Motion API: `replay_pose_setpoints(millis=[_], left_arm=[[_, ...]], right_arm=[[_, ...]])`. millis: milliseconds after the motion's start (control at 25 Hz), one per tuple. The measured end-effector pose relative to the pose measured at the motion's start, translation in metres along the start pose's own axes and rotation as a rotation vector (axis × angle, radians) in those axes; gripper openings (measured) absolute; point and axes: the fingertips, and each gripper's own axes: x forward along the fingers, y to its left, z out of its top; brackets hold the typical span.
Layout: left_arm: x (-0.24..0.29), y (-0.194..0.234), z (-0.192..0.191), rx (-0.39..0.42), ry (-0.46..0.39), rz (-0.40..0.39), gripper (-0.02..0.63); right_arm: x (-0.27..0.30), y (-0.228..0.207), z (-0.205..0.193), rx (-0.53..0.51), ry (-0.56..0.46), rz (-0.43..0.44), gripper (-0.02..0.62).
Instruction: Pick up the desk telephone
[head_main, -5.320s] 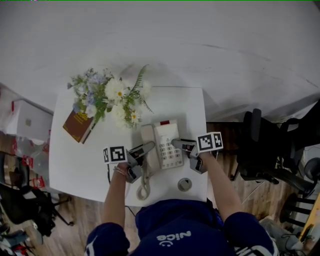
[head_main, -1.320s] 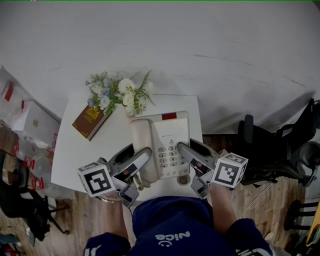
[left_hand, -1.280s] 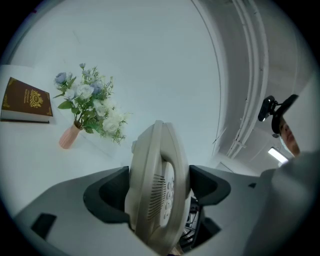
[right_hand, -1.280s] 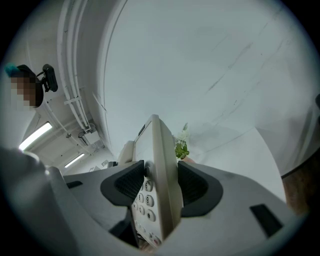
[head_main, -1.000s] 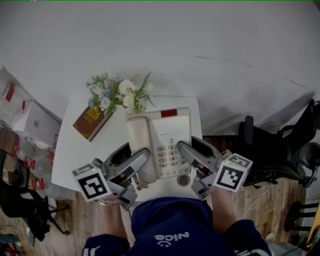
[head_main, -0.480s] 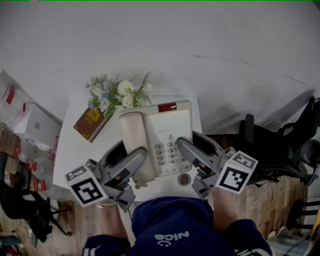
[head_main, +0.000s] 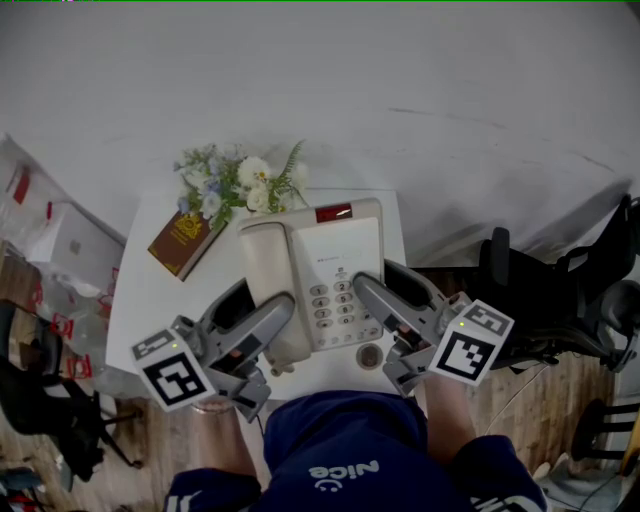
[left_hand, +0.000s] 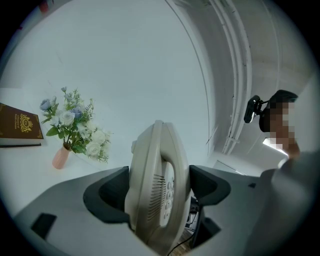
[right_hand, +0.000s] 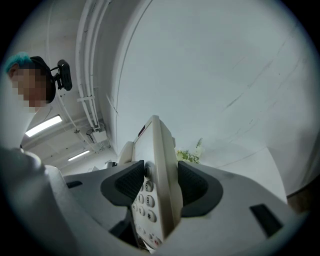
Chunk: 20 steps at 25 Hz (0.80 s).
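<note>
The cream desk telephone (head_main: 320, 255), handset on its cradle, hangs lifted above the white table (head_main: 140, 290), face up toward me. My left gripper (head_main: 272, 314) is shut on its handset side. In the left gripper view the phone's edge (left_hand: 156, 180) stands wedged between the dark pads (left_hand: 107, 192). My right gripper (head_main: 368, 292) is shut on the keypad side. The right gripper view shows the keypad edge (right_hand: 159, 175) clamped between both pads (right_hand: 192, 187). A thin cord (left_hand: 186, 239) dangles under the phone.
A pink vase of white and blue flowers (head_main: 238, 183) and a brown book (head_main: 181, 240) sit at the table's far left. A small round disc (head_main: 369, 356) lies near the front edge. Black chairs (head_main: 545, 290) stand to the right, and clutter (head_main: 50, 250) lies left of the table.
Several seconds ago the telephone lay on the table with the grippers at its sides. Now it is raised in both grippers. Over the last half second it has hardly shifted.
</note>
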Motion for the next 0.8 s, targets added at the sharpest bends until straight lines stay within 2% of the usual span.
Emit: replay_pose_setpoints(millis=[800], left_arm=[[0.003,0.0058,-0.0061,-0.019,0.004,-0.004,0.383]], right_arm=[[-0.0028,-0.0051,-0.0035,-0.009,-0.005,-0.018,0.229]])
